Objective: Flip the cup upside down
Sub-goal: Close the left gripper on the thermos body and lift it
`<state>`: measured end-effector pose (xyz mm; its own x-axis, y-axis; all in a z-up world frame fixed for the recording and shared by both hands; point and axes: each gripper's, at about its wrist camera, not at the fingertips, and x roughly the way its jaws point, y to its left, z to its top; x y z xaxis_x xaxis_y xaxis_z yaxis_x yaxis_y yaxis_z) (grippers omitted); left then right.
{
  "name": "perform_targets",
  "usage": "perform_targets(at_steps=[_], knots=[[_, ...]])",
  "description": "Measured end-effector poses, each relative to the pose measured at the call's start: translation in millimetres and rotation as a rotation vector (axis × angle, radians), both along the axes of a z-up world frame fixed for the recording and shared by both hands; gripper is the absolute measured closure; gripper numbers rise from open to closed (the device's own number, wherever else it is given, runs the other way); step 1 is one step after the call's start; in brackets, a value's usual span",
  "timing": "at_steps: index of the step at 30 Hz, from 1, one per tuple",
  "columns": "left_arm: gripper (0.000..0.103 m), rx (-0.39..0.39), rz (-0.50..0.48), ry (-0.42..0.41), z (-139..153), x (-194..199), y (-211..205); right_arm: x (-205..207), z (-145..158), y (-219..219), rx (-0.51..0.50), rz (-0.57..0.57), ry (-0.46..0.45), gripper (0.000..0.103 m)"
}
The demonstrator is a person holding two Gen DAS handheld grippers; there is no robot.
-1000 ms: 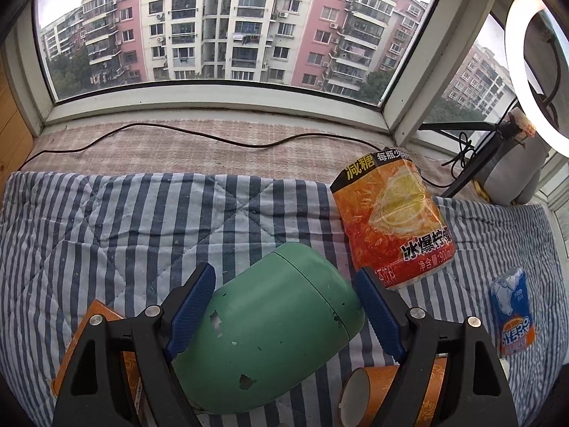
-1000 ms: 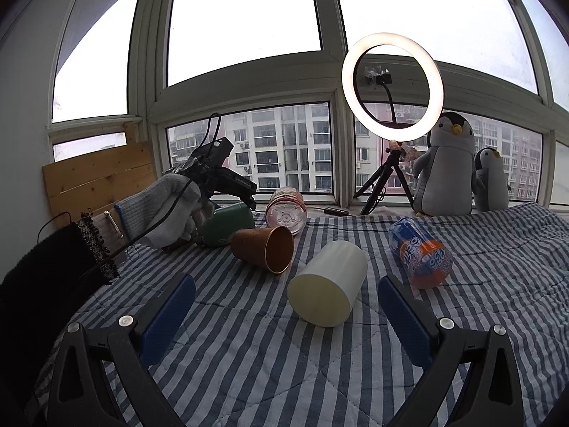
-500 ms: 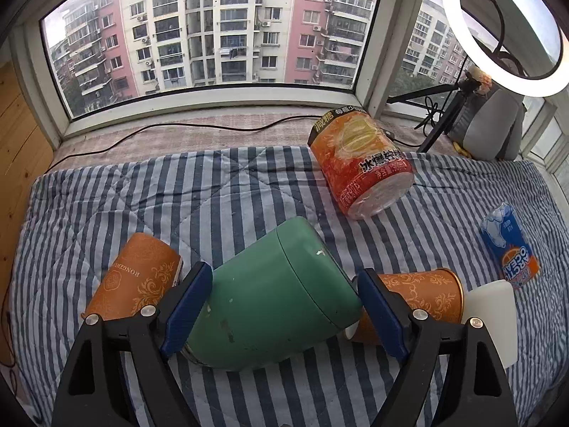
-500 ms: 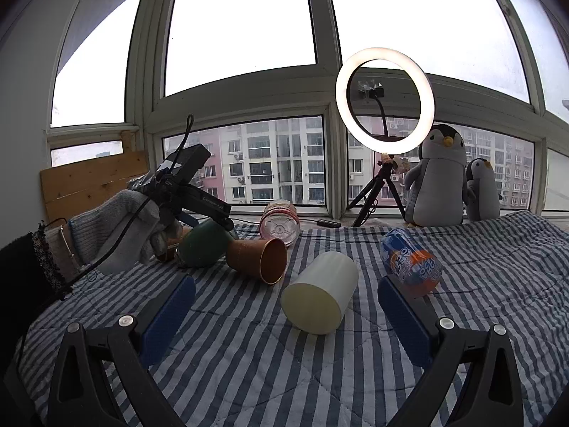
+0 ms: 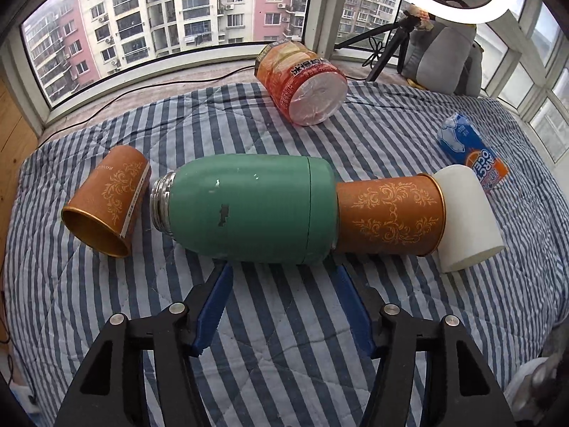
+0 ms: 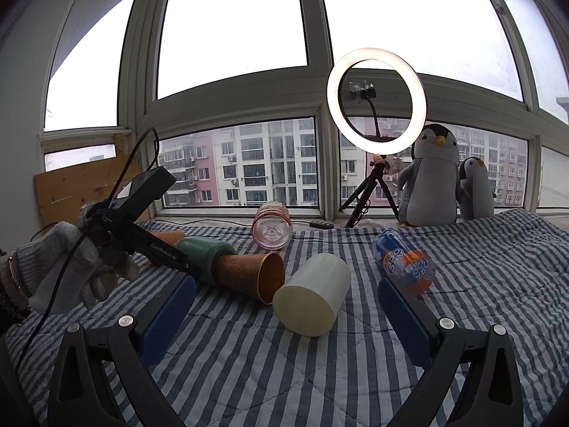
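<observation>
Cups and bottles were recorded lying on a striped quilt (image 5: 284, 320), listed left to right in the left wrist view: a brown paper cup (image 5: 106, 206) on its side, a green flask-shaped cup (image 5: 249, 210) with its long axis crosswise to the fingers and its steel mouth to the left, a second brown paper cup (image 5: 391, 213) touching its base, then a white cup (image 5: 469, 224). The left gripper (image 5: 282, 302) was noted just short of the green cup, empty, jaws moderately spread. The right gripper (image 6: 284, 320) was noted wide apart, empty, facing the white cup and farther from the green one.
</observation>
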<state>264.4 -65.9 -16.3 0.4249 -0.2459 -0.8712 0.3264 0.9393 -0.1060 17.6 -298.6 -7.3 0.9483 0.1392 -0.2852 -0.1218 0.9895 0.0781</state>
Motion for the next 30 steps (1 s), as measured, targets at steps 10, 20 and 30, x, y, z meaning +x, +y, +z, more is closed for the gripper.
perform_targets(at_steps=[10,20,30], knots=[[0.038,0.121,0.127,-0.049,11.8,91.6,-14.9,-3.7,1.0,2.2,-0.014,0.006,-0.022,0.001],[0.038,0.141,0.089,-0.031,-5.0,63.8,-0.4,-3.3,0.6,3.1,-0.005,0.013,-0.014,0.001],[0.032,0.108,0.064,-0.144,19.4,-52.7,45.8,17.2,-12.7,25.4,-0.005,0.133,0.124,0.001]])
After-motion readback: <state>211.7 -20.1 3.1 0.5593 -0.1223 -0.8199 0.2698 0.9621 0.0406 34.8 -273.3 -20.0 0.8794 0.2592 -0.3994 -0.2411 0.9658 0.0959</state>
